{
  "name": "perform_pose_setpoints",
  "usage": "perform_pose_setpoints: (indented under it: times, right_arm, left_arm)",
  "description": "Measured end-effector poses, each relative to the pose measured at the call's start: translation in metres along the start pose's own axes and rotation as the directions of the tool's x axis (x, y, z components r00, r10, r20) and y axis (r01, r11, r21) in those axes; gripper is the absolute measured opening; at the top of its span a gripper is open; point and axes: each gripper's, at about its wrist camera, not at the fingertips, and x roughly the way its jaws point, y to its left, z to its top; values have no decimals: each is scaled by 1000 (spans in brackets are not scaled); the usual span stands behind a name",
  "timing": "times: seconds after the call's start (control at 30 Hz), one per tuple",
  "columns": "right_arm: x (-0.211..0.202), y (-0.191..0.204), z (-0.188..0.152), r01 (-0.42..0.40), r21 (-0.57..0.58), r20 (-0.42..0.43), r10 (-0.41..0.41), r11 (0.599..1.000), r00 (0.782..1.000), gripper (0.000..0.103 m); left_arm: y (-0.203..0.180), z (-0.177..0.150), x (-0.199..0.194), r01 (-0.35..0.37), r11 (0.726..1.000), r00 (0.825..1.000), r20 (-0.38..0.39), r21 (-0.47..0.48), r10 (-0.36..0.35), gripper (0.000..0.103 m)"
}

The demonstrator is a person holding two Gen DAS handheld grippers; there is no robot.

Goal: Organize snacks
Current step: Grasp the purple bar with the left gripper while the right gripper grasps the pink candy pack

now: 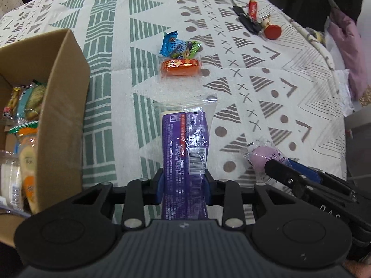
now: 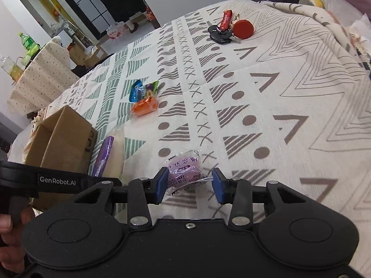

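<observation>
Box (image 1: 62,106) at table (image 1: 278,106) left part-filled; left tool (image 1: 184,183) clenched on purple pack (image 1: 185,148) beside box; right tool (image 2: 189,183) released, straddling pink snack (image 2: 183,172) on cloth; candy cluster (image 1: 179,58) beyond, unsorted; keys (image 1: 250,20) irrelevant.

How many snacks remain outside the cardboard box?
5 that I can see: a purple packet in the left tongs, a pink snack between the open right tongs, and blue, green and orange snacks clustered mid-table; that cluster may hide more.
</observation>
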Motion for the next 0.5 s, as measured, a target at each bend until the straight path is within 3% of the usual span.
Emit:
perform_pose_setpoints:
  times: [0.5]
  right_arm:
    - [-32,28,-24,21,16,22,-21,1000,1000,40]
  left_arm:
    - [6,-21,-40,31,999,999,35,22,-32,31]
